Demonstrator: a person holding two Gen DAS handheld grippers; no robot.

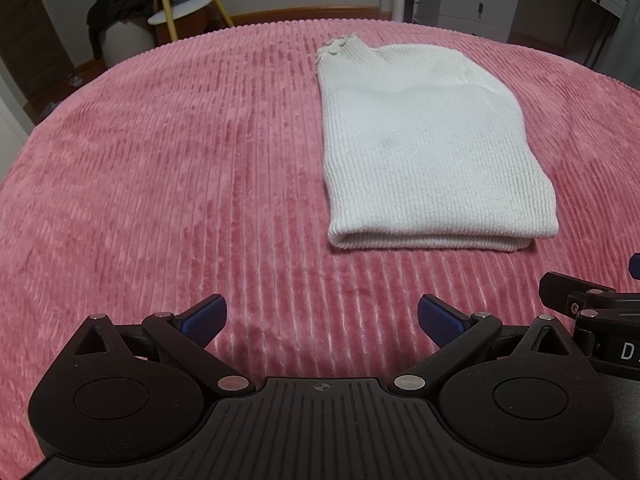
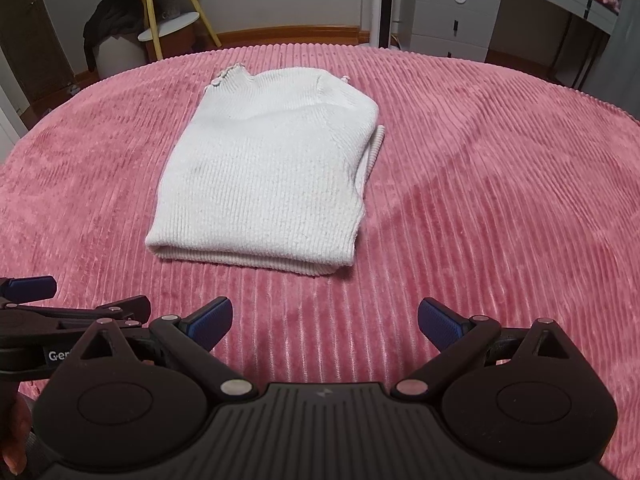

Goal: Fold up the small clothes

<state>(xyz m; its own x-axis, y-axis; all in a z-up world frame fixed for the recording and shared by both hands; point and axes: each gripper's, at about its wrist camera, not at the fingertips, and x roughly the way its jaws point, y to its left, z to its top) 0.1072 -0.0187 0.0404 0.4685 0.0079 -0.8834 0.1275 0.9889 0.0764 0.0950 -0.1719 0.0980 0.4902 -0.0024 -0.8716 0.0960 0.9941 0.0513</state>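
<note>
A white ribbed knit sweater (image 1: 424, 148) lies folded into a compact rectangle on the pink corduroy bed cover (image 1: 160, 160), collar at the far end, folded edge nearest me. It also shows in the right wrist view (image 2: 268, 172), with a strip of fabric sticking out at its right side. My left gripper (image 1: 322, 322) is open and empty, above the cover, short of the sweater's near edge and to its left. My right gripper (image 2: 325, 322) is open and empty, short of the sweater's near edge.
Beyond the bed's far edge stand a yellow-legged side table (image 2: 168, 26) with dark clothing (image 2: 108, 20) hanging beside it, a grey drawer unit (image 2: 448, 16) and a desk (image 2: 576, 4) at the right. The pink cover spreads wide around the sweater.
</note>
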